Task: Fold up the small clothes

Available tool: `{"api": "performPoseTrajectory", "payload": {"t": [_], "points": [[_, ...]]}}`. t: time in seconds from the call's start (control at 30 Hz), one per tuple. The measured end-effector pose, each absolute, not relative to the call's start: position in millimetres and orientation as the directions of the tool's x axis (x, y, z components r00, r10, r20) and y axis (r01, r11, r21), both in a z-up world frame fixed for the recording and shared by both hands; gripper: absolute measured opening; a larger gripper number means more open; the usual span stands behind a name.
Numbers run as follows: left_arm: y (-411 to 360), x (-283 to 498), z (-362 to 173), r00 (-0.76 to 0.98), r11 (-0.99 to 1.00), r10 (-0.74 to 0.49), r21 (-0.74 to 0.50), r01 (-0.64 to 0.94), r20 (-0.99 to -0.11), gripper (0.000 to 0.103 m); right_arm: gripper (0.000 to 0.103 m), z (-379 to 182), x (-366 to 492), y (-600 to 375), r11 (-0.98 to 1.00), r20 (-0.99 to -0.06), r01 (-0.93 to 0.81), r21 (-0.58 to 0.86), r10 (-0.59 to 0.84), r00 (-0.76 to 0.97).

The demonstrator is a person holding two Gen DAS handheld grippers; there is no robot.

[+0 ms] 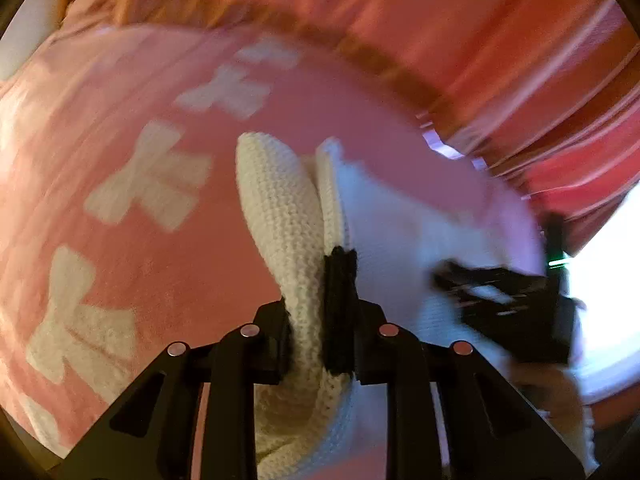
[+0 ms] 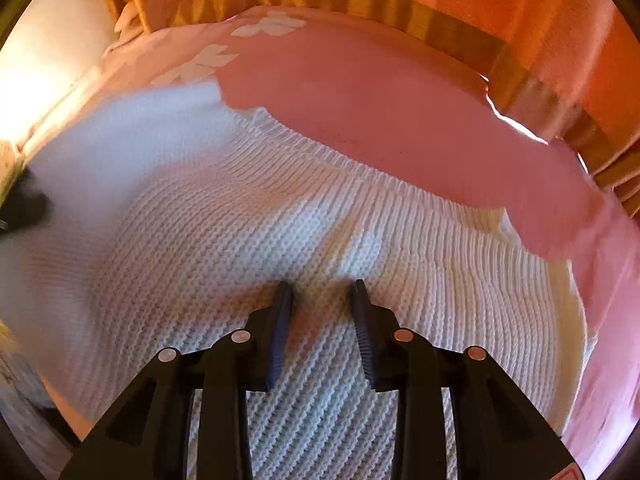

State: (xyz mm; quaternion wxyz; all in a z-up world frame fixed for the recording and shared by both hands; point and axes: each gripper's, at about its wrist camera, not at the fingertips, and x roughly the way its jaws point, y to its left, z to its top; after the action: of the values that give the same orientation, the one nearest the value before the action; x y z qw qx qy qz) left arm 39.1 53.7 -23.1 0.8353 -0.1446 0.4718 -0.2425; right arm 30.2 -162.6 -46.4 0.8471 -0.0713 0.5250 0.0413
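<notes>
A white knitted garment point(image 2: 280, 232) lies spread on a pink blanket point(image 2: 360, 92); its ribbed hem runs across the right wrist view. My left gripper point(image 1: 316, 312) is shut on a bunched fold of the garment point(image 1: 280, 216), which sticks up between the fingers. My right gripper point(image 2: 322, 300) is open, its fingertips resting on or just above the knit, nothing between them. The right gripper also shows blurred in the left wrist view point(image 1: 508, 300) over the garment. The left gripper shows as a dark blur in the right wrist view point(image 2: 24, 204).
The pink blanket has white bow patterns point(image 1: 148, 176). An orange-red striped bedcover point(image 1: 500, 40) with a gold band point(image 2: 400, 12) lies behind it. Bright light comes from the right edge point(image 1: 608, 280).
</notes>
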Motion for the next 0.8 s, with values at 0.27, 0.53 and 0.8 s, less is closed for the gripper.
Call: {"api": "performPoseTrajectory", "payload": {"t": [0.27,0.53,0.8], "points": [[5,7,39,0.421,0.728,-0.685,-0.535,0.429,-0.595,0.021,0.032,-49,29,-161,0.987,-0.887,-0.144,-0.074,0.001,0.462],[-52,0,53,0.424,0.724,-0.687,-0.506,0.468,-0.59,0.021,0.026,-36,23,-199,0.986,-0.881,-0.092,0.137,0.164,0.443],[-125,-5,45,0.416,0.775,-0.616,-0.419,0.472,-0.669,0.021,0.031,22,-50,-323,0.98,-0.808,0.165,0.114,-0.005,0.589]]}}
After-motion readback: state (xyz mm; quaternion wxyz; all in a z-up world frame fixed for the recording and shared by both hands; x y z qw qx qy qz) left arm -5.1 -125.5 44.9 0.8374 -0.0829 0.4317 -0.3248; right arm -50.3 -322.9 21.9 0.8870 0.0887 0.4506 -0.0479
